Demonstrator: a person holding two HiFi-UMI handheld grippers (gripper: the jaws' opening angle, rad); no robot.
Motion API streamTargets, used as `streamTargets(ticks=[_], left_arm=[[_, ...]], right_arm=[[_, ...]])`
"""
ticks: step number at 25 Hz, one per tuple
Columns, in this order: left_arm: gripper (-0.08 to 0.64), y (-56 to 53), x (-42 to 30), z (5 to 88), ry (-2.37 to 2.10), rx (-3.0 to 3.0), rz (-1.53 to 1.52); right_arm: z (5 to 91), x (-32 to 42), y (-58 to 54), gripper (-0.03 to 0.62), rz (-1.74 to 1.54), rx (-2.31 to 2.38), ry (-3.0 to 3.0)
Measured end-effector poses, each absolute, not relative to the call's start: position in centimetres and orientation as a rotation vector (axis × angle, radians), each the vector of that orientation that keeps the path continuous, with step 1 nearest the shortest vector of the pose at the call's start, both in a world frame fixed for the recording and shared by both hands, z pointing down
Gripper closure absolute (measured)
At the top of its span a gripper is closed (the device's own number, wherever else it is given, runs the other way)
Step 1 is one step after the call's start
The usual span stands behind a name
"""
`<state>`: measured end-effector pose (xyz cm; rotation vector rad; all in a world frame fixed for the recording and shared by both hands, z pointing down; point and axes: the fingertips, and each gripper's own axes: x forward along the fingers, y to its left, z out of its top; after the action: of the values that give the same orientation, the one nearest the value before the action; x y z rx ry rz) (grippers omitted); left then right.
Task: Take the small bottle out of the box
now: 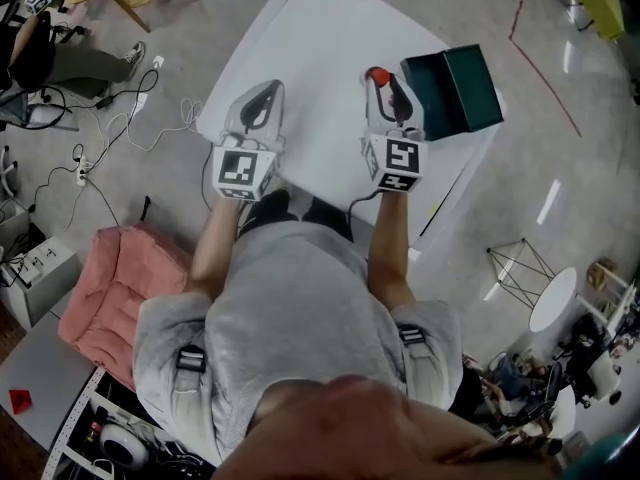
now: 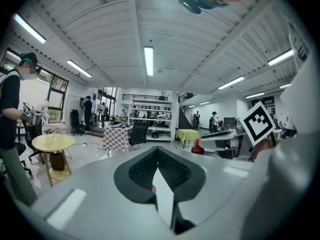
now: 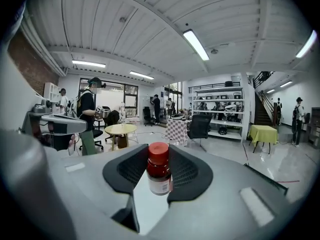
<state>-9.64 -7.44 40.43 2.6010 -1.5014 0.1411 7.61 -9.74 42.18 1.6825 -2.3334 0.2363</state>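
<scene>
The small bottle [image 1: 376,75], brown with a red cap, stands upright between the pads of my right gripper [image 1: 386,84], which is shut on it. In the right gripper view the bottle [image 3: 158,170] hangs in the air, above the table. The dark green box [image 1: 455,90] lies open on the white table [image 1: 330,28], just right of that gripper. My left gripper [image 1: 264,96] hovers over the table's left part, with its jaws together at the tips and nothing between them [image 2: 158,156]. From the left gripper view the bottle [image 2: 198,146] shows far off at the right.
A pink cushioned seat [image 1: 120,288] stands left of the person. Cables [image 1: 150,108] trail over the floor left of the table. A small round white table [image 1: 555,300] and a wire stand [image 1: 520,268] are at the right. A person [image 2: 10,124] stands by a round yellow table [image 2: 52,143].
</scene>
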Motion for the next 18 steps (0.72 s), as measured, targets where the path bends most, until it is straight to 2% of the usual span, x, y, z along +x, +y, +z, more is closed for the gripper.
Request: streamTargets(ticks=[18], left_arm=[[0.549, -6.8, -18.6, 41.1, -1.700, 2.452, 0.134]], right_arm=[[42.7, -3.1, -10.7, 0.462, 0.200, 1.448, -2.474]])
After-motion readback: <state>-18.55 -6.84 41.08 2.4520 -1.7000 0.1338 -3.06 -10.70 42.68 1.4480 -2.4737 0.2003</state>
